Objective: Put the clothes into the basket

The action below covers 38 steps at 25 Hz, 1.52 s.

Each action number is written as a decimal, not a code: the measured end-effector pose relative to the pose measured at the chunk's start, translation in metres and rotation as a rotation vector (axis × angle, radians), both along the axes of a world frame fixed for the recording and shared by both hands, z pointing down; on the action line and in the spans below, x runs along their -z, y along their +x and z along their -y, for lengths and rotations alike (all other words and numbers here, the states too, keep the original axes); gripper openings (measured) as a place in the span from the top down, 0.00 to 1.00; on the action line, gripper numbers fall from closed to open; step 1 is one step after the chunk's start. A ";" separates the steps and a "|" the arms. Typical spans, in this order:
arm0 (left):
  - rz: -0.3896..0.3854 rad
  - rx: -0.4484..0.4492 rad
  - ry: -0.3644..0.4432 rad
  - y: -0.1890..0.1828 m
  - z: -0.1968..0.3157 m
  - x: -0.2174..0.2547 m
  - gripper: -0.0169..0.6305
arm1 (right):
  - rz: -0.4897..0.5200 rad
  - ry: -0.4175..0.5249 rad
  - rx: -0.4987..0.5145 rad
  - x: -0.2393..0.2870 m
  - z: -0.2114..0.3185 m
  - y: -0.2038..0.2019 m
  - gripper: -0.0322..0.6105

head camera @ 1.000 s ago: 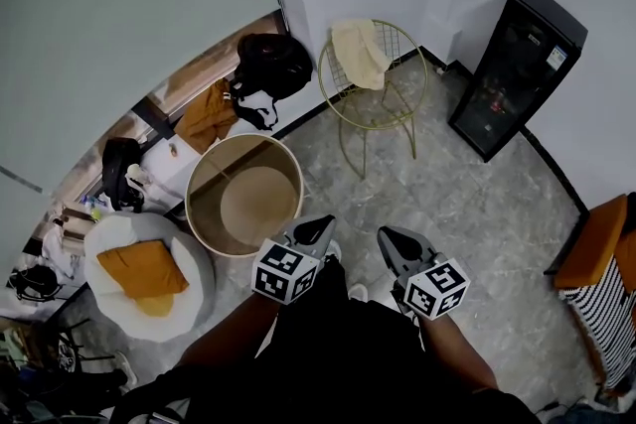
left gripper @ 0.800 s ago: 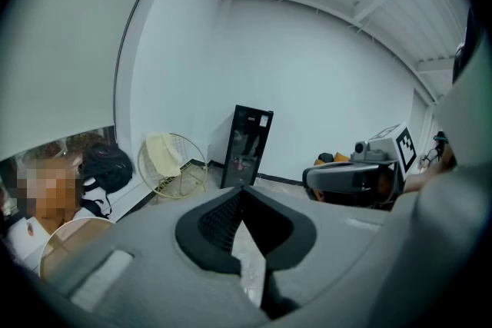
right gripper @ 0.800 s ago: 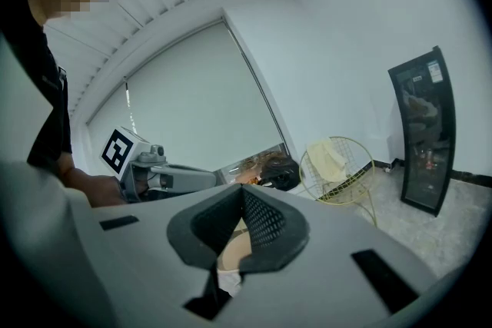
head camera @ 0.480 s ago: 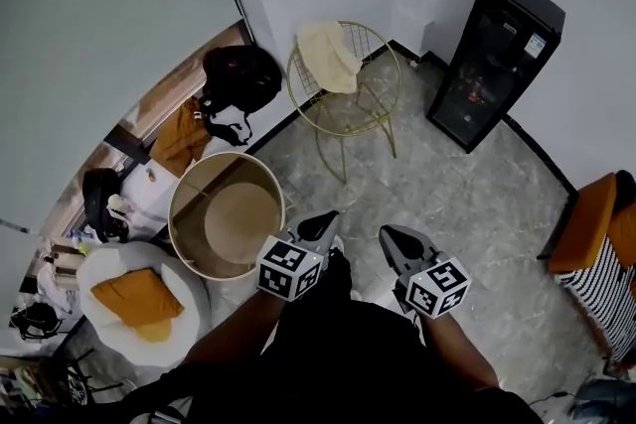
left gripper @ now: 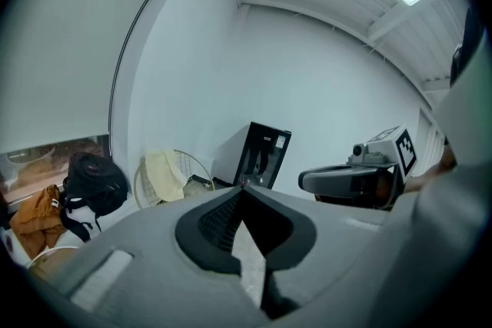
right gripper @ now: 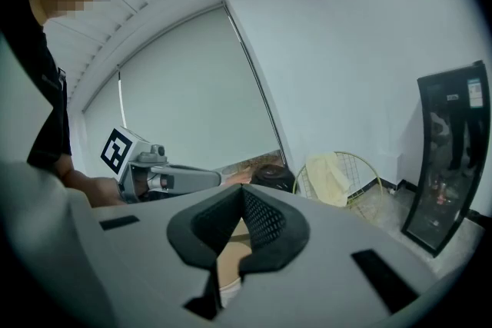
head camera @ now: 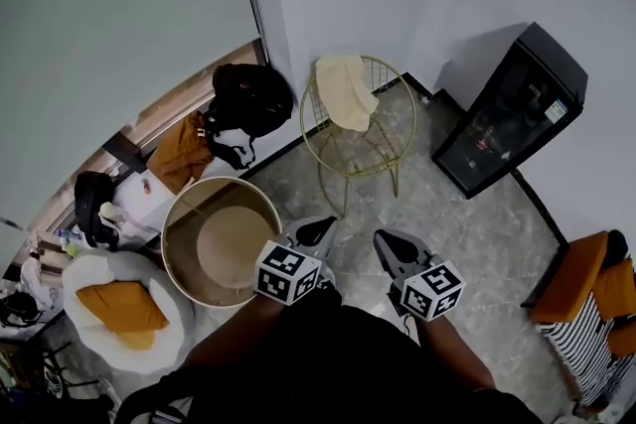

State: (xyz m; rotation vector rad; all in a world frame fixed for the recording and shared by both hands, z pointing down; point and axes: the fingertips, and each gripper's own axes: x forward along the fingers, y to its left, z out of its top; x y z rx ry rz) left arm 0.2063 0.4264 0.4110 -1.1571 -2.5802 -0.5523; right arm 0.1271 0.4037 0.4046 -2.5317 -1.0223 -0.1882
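**A:** How are the tools set?

**B:** The left tool (head camera: 320,225) and the right tool (head camera: 383,238) each have their jaws pressed tip to tip with nothing between them. They are side by side, apart, over the floor (head camera: 452,213).

**A:** Anything hidden?

**B:** The person's dark clothing covers the floor below the tools. The orange garment (head camera: 179,152) lies partly behind the black backpack (head camera: 248,99). A striped thing at the right edge is cut off.

**A:** Room to move?

**B:** Bare floor runs ahead to the wire chair (head camera: 397,129). A black cabinet (head camera: 507,114) stands along the right wall.

**A:** And the clothes?

**B:** A pale yellow cloth (head camera: 346,92) hangs over the chair's rim, well apart from both tools. The basket (head camera: 174,223) stands open, just left of the left tool.
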 end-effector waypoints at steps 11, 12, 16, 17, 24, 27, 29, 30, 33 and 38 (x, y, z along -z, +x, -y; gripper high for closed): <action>-0.020 -0.039 0.028 0.021 -0.093 -0.022 0.97 | 0.007 0.023 0.003 -0.011 -0.093 0.034 0.93; -0.024 -0.044 0.034 0.022 -0.096 -0.024 0.97 | 0.011 0.032 0.008 -0.014 -0.096 0.037 0.93; -0.030 -0.070 0.051 0.020 -0.100 -0.029 0.97 | 0.028 0.061 0.020 -0.020 -0.104 0.040 0.93; -0.032 -0.069 0.051 0.021 -0.105 -0.030 0.97 | 0.030 0.062 0.021 -0.021 -0.109 0.039 0.93; -0.018 -0.001 0.060 0.039 -0.142 -0.032 0.97 | 0.034 0.069 0.062 -0.024 -0.150 0.050 0.93; -0.031 0.039 0.060 0.048 -0.160 -0.031 0.97 | 0.025 0.064 0.093 -0.024 -0.173 0.056 0.93; -0.041 0.065 0.061 0.054 -0.173 -0.028 0.97 | 0.018 0.060 0.112 -0.021 -0.190 0.059 0.93; -0.046 0.077 0.059 0.056 -0.180 -0.026 0.97 | 0.013 0.055 0.120 -0.019 -0.199 0.059 0.93; -0.059 0.114 0.043 0.058 -0.207 -0.017 0.97 | -0.007 0.032 0.144 -0.010 -0.232 0.058 0.93; -0.034 0.161 0.048 0.044 -0.256 -0.010 0.97 | -0.019 0.028 0.176 -0.003 -0.282 0.045 0.93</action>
